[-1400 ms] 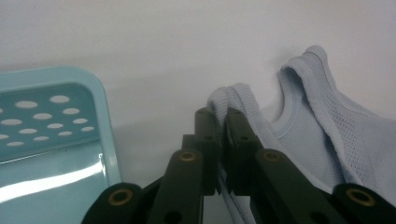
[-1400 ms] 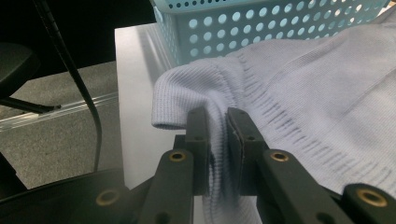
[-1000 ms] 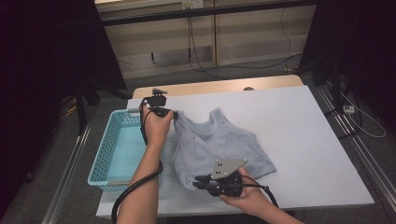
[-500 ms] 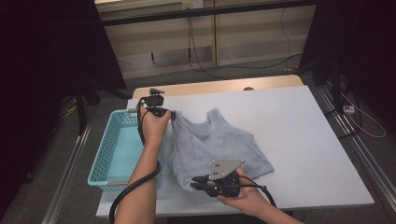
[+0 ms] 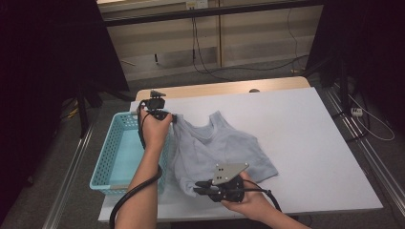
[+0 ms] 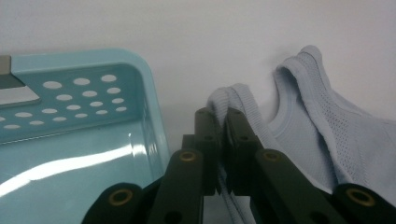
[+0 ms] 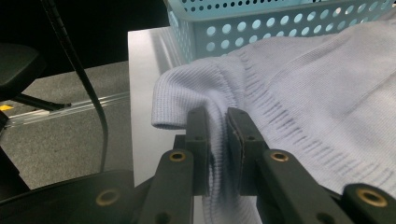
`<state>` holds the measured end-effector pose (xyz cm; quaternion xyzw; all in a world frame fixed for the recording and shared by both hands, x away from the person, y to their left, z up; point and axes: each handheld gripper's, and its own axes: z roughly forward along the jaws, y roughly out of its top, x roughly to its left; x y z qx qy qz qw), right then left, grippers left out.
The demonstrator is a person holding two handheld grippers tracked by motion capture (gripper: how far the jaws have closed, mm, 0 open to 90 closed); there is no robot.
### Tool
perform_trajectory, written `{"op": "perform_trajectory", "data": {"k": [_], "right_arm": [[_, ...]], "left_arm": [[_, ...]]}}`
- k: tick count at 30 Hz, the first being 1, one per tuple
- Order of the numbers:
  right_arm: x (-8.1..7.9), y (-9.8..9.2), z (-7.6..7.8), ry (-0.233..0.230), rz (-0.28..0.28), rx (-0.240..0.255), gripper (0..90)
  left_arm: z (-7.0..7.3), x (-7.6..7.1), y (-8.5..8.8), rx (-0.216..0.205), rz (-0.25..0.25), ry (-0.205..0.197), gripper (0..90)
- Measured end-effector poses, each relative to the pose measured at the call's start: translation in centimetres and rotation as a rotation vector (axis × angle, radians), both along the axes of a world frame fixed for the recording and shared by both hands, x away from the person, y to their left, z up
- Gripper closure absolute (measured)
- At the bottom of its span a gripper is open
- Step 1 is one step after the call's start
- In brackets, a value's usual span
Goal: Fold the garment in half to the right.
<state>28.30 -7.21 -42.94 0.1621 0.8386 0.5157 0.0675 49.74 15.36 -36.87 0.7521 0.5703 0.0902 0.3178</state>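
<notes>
Where each gripper (image 6: 218, 122) pinches the vest (image 5: 224, 148), fabric is hidden.

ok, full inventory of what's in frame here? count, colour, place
knit tank top: 1, pale blue-grey, lying on the white table top beside the basket, pinched at a shoulder strap and at the hem
basket: 1, light blue perforated plastic, at the table's left edge
table: 1, white top with a wooden far edge
cables: several, dark, on the floor beyond the table
left gripper: 1, black, shut on the top's shoulder strap next to the basket
right gripper: 1, black with a grey plate on top, shut on the top's ribbed hem near the table's near edge
forearms: 2, coming in from the bottom
</notes>
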Motion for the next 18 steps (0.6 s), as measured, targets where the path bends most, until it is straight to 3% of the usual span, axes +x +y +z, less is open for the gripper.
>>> {"op": "perform_trajectory", "data": {"k": [18], "right_arm": [[0.01,0.02,-0.13,0.009,-0.001,0.011,80.3]], "left_arm": [[-0.20,0.08,0.33,0.011,0.011,0.008,85.3]]}}
